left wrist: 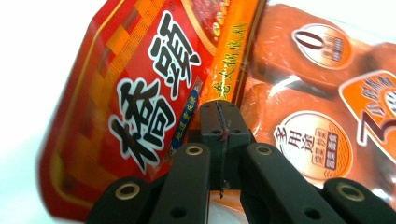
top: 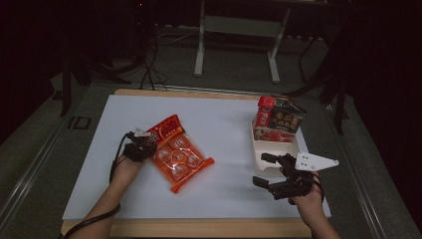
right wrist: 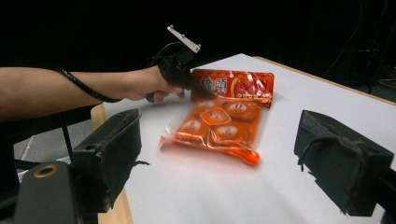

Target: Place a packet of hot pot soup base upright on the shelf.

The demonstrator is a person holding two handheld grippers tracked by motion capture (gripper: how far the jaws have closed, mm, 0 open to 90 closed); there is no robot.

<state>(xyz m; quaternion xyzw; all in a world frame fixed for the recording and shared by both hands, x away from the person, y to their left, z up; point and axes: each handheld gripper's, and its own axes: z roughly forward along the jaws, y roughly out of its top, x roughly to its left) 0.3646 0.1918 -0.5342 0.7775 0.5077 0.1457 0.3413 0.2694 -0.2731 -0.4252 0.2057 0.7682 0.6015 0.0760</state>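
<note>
Left tongs [top: 149, 141] are closed tight, jaw tips pressed together in the left gripper view [left wrist: 219, 122], pinching the near edge of the flat red-and-orange plastic snack packet [top: 176, 152] beside its red printed header. The packet lies flat on the white worktop [top: 219, 194], stretching away from the left tongs toward the middle of the sheet; in the right gripper view it looks slightly blurred [right wrist: 219, 126], with the left tongs [right wrist: 189, 84] at its far corner.

Right of the packet, bare worktop. Then the right tongs [top: 271, 172], jaws spread wide with nothing between the pads, hovering low over the worktop. Just beyond them sits a shallow cream rectangular tray [top: 293, 149], and at the tray's far end stands a dark printed carton with a red top [top: 278, 119].

Judgement: the step in hand is dragging or lifting the packet by its edge, likely toward the tray. Next move calls for a firm pinch on the thin film so it does not slip, and carrying the packet rightward past the open right tongs, which could take the loose end.
</note>
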